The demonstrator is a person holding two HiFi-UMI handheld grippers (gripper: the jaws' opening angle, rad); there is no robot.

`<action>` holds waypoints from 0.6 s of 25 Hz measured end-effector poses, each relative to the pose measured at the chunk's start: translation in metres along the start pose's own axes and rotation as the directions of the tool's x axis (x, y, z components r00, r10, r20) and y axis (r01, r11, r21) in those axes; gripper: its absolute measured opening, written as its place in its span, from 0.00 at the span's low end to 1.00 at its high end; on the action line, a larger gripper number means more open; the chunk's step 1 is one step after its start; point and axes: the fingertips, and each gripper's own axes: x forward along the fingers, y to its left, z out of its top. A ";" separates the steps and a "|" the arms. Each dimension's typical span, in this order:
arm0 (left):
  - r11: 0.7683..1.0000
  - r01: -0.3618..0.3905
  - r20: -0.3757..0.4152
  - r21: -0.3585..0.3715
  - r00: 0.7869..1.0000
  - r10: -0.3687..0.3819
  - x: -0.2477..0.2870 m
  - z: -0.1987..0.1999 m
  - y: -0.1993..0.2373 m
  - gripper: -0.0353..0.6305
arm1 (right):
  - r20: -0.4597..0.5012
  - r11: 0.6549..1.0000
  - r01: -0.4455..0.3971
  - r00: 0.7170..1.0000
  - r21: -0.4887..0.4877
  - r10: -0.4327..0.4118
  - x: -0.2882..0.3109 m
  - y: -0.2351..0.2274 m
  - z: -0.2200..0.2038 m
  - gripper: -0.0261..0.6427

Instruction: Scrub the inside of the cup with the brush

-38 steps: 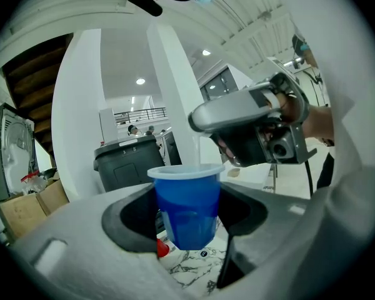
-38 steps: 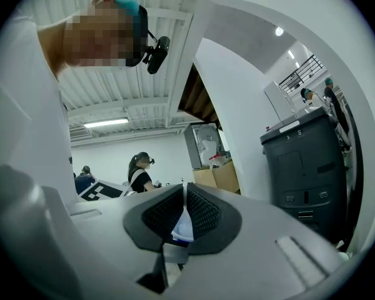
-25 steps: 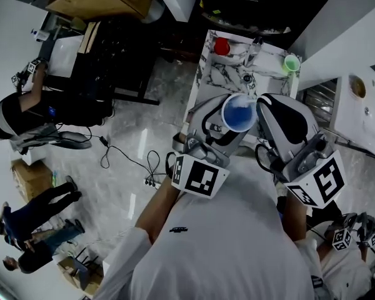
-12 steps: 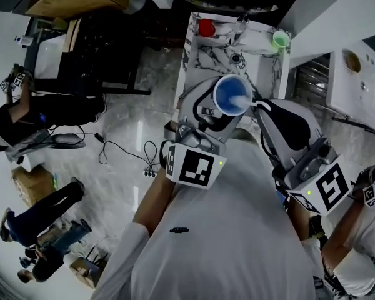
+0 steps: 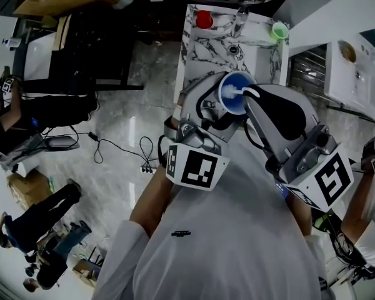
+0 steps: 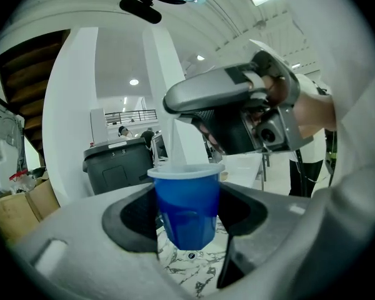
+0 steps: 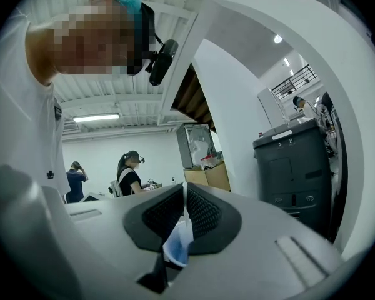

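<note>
A blue plastic cup (image 5: 233, 93) with a pale rim is held upright over the floor in front of the counter. My left gripper (image 5: 220, 112) is shut on the blue cup (image 6: 187, 205), one jaw pad on each side of it. My right gripper (image 5: 255, 97) reaches in from the right and is shut on the thin white handle of the brush (image 7: 185, 200). The brush (image 5: 242, 92) dips into the cup's mouth, and its head is hidden inside. In the left gripper view the right gripper (image 6: 237, 114) hangs just above the cup.
A marble-patterned counter (image 5: 206, 52) lies ahead, with a red cup (image 5: 204, 19), a green cup (image 5: 278, 31) and a drain hole (image 5: 234, 50). Cables (image 5: 125, 152) run across the floor at left, where other people stand. A grey bin (image 7: 294, 167) stands nearby.
My right gripper has swung in from the right to just over the cup, and the brush now dips into its mouth. The left gripper has kept hold of the cup.
</note>
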 end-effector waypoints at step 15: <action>0.995 0.099 -0.016 -0.004 0.995 -0.099 -0.035 -0.049 -0.004 0.47 | 0.067 0.972 0.221 0.972 0.079 -0.227 -0.026 -0.018 0.001 0.07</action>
